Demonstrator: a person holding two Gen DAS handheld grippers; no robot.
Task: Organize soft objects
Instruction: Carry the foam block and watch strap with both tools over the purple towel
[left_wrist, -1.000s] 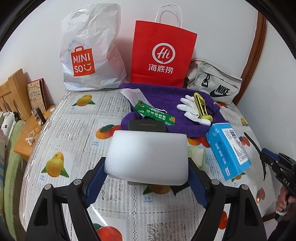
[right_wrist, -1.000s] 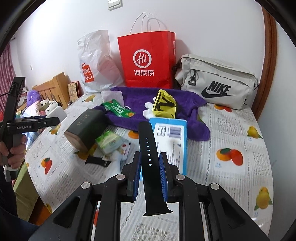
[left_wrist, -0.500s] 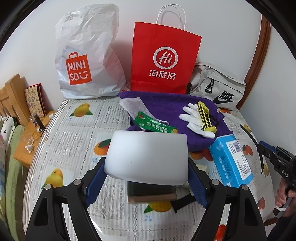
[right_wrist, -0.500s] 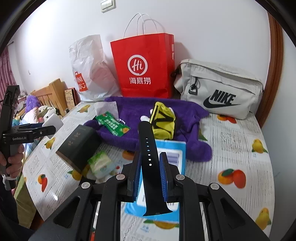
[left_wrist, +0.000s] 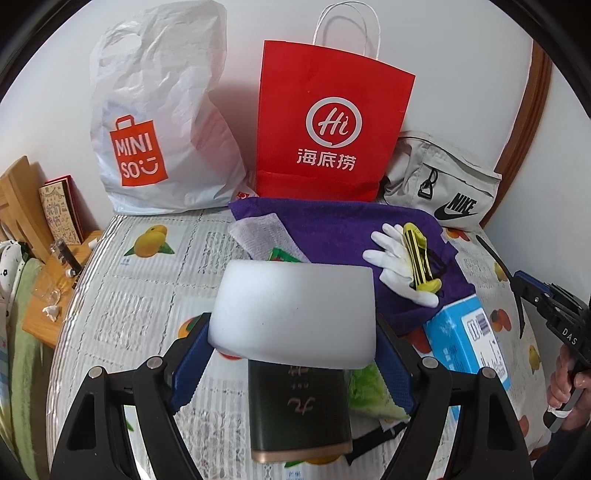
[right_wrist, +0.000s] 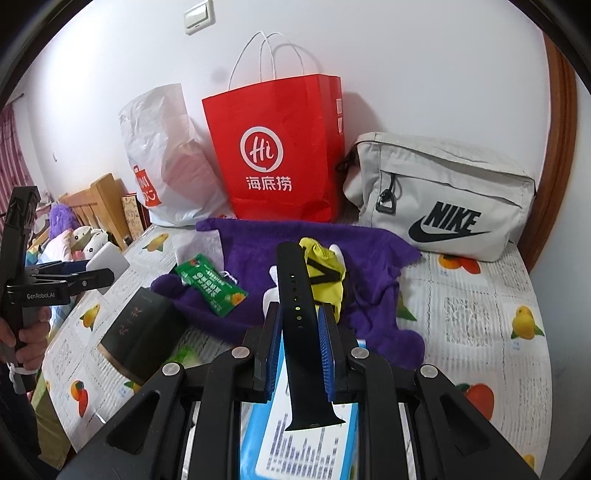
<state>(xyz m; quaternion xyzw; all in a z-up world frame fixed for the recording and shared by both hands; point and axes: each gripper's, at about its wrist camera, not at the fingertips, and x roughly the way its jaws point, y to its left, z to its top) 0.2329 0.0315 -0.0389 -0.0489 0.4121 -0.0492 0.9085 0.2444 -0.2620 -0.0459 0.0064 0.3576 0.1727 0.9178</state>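
I see a purple plush towel (right_wrist: 354, 266) spread on the fruit-print tabletop (right_wrist: 480, 317) at 12 o'clock. My left claw (left_wrist: 293, 345) is clamped on a white foam block (left_wrist: 295, 310). My right claw (right_wrist: 298, 325) is clamped on a black perforated watch strap (right_wrist: 295, 317), held upright.

Fruit-print tablecloth (left_wrist: 155, 295), purple towel (right_wrist: 369, 266), blue box (left_wrist: 465, 332), dark box (right_wrist: 144, 325), red bag (left_wrist: 332, 129), Nike pouch (right_wrist: 443, 199)

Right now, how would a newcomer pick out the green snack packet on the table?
Find the red paper bag against the wall, then the purple fleece cloth spread before it. On the cloth's left edge lies the flat green foil packet, the only green printed wrapper there.
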